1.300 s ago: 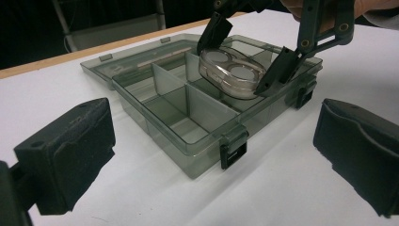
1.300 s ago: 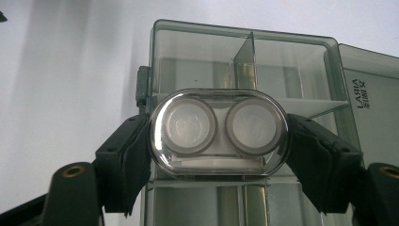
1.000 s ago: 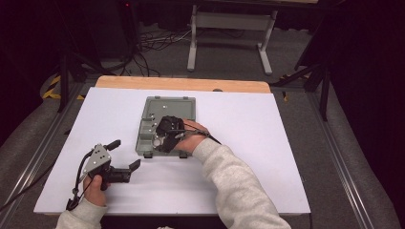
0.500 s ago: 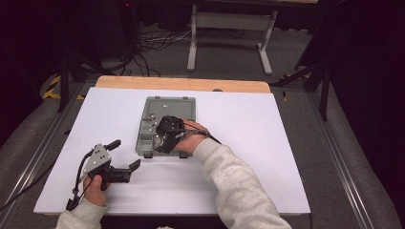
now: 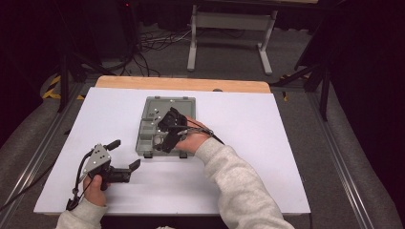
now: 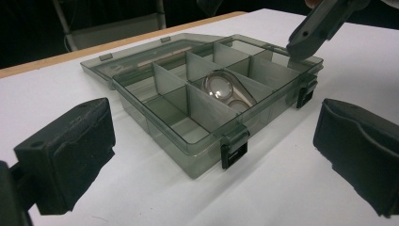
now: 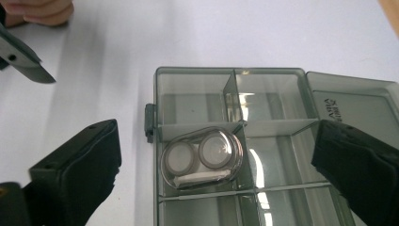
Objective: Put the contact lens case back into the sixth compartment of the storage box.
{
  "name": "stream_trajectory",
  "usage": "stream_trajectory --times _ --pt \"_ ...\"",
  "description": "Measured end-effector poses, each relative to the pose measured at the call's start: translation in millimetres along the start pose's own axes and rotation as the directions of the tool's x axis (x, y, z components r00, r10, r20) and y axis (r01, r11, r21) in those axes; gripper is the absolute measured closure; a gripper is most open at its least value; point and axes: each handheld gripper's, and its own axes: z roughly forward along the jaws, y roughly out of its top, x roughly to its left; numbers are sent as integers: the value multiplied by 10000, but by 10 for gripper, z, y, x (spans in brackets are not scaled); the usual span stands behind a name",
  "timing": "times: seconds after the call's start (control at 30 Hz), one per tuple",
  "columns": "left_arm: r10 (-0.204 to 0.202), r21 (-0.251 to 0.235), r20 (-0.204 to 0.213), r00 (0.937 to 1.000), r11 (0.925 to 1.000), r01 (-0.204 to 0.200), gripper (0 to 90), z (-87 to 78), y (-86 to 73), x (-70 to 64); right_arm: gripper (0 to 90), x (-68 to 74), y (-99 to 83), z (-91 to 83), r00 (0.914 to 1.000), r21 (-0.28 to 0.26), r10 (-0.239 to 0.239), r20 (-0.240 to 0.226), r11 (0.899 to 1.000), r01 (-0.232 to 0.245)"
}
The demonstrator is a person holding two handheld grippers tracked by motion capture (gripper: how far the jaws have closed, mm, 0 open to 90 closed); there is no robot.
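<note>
A person works at a white table (image 5: 267, 157) on which an open, smoke-grey clear plastic compartment box (image 5: 165, 125) lies, its lid folded flat on the far side and its two black latches facing the near edge. Inside the box, in a middle compartment close to the latched front wall, rests a small clear oval case with two round wells (image 7: 202, 157), also seen through the dividers in the left gripper view (image 6: 225, 90).

The right gripper (image 5: 168, 130) hangs directly over the box, its black jaws spread wide and holding nothing; its own camera looks straight down, the oval case sitting between the two pads. The right forearm, in a pale grey sleeve, reaches in diagonally from the near right of the box, wrist bent so the jaws point down.

The left gripper (image 5: 125, 155) rests on the table left of the box and nearer the person, jaws likewise apart and empty, aimed across at the latched front wall.

The step in hand appears to be lifting the oval case out. Done well, that likely means lowering the right gripper squarely, one pad to each long side of the case, clear of the thin dividers, and closing gently, since the slick curved shell could slip or tip.
</note>
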Motion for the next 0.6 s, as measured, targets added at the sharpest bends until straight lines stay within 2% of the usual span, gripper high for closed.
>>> stream_trajectory --times 0.27,0.6 --pt "-93 -11 9 10000 10000 93 3 1 -2 -5 10 53 50 -131 9997 -386 -94 208 9992 102" --pt "24 4 -17 10000 10000 -24 3 -1 0 0 8 104 81 -219 9991 -530 -137 401 9985 158"
